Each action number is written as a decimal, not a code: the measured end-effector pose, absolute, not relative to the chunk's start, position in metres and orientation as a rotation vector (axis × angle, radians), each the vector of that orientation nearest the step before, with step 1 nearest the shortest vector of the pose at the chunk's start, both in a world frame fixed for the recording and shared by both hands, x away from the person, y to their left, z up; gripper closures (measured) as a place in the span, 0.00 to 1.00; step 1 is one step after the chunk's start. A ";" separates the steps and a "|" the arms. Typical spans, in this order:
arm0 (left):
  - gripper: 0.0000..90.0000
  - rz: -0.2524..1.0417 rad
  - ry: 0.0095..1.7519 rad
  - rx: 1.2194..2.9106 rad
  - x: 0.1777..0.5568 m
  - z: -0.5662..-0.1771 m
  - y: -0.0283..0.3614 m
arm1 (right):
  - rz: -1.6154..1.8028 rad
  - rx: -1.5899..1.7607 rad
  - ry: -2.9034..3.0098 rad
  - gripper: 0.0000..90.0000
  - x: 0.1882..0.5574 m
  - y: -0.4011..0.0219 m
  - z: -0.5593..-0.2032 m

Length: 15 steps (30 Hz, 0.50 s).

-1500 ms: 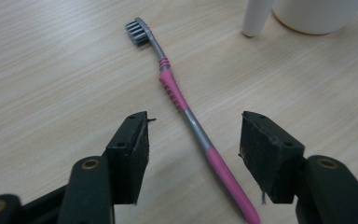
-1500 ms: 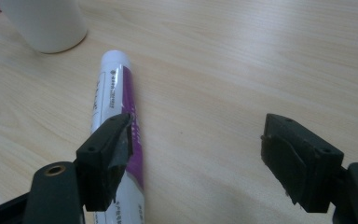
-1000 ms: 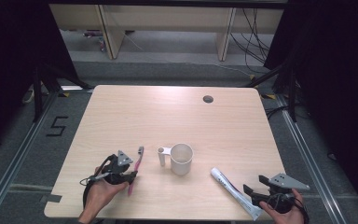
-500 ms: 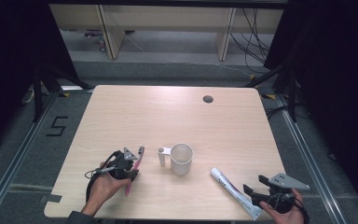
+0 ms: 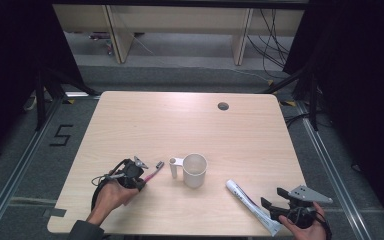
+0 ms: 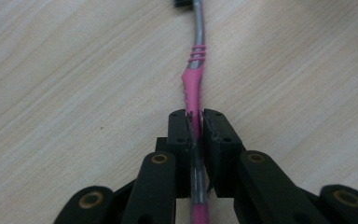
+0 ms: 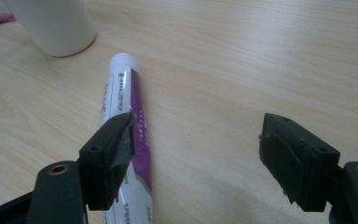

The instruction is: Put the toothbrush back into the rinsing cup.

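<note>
Clamping left gripper (image 6: pixel 195 122) on pink toothbrush (image 6: pixel 193 86) — grasp done, lift toward mug (image 5: pixel 194 170) pending; my right gripper (image 7: pixel 200 140) gapes wide, empty, beside toothpaste tube (image 7: pixel 123 100).

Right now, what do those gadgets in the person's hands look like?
Both are black. The left gripper has blocky jaws on arms with brass-coloured rivets, and a cable trailing off it. The right gripper has the same black jaws, with a grey three-cornered plate on top.
</note>
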<state>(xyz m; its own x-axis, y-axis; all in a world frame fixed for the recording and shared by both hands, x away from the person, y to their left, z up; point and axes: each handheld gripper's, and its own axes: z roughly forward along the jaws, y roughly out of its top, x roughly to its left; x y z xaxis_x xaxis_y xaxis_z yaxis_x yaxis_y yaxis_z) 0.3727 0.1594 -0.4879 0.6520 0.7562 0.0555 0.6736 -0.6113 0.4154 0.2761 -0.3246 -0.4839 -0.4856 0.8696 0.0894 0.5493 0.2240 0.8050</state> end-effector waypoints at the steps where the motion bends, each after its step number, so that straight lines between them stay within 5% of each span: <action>1: 0.91 0.311 1.125 2.526 0.373 -0.487 0.159 | 1.164 1.332 2.128 0.31 0.276 -0.324 -0.484; 15: 0.91 0.198 1.091 2.730 0.383 -0.481 0.148 | 1.159 1.325 2.146 0.31 0.276 -0.323 -0.484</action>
